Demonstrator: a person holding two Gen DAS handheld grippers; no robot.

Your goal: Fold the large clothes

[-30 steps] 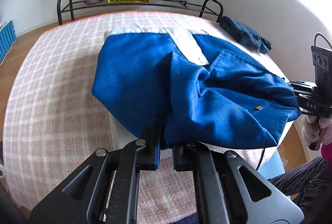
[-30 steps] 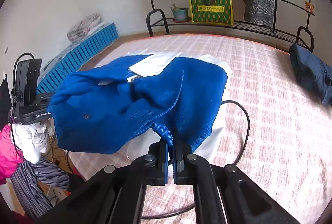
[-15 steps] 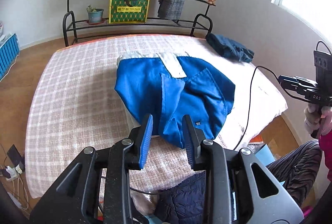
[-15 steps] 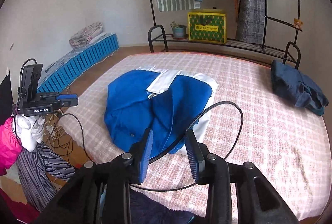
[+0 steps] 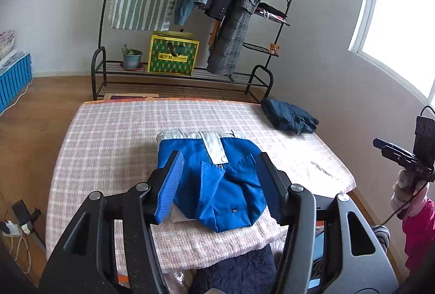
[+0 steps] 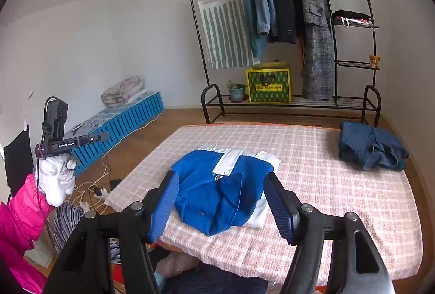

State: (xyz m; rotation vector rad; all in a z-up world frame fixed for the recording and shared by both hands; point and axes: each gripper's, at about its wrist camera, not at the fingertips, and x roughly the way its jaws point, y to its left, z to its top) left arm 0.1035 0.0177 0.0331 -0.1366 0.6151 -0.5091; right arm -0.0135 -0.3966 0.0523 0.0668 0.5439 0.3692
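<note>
A blue garment with a white collar band (image 5: 217,182) lies folded in a bundle near the front edge of the checked bed (image 5: 114,141). It also shows in the right wrist view (image 6: 220,190). My left gripper (image 5: 220,182) is open and empty, held back and above the bed's front edge. My right gripper (image 6: 220,201) is open and empty too, also pulled back from the garment. Each gripper shows in the other's view, at the far right (image 5: 402,158) and far left (image 6: 73,140).
A dark blue folded garment (image 5: 288,115) lies at the bed's far right corner (image 6: 372,148). A clothes rack (image 5: 187,76) with hanging coats, a green box and a plant stands behind the bed. A blue slatted bench (image 6: 119,128) and floor cables (image 6: 92,190) are left.
Both grippers were shut on the blue garment's near edge a second ago. They let go, opened wide and drew back and up. The garment now lies on the bed.
</note>
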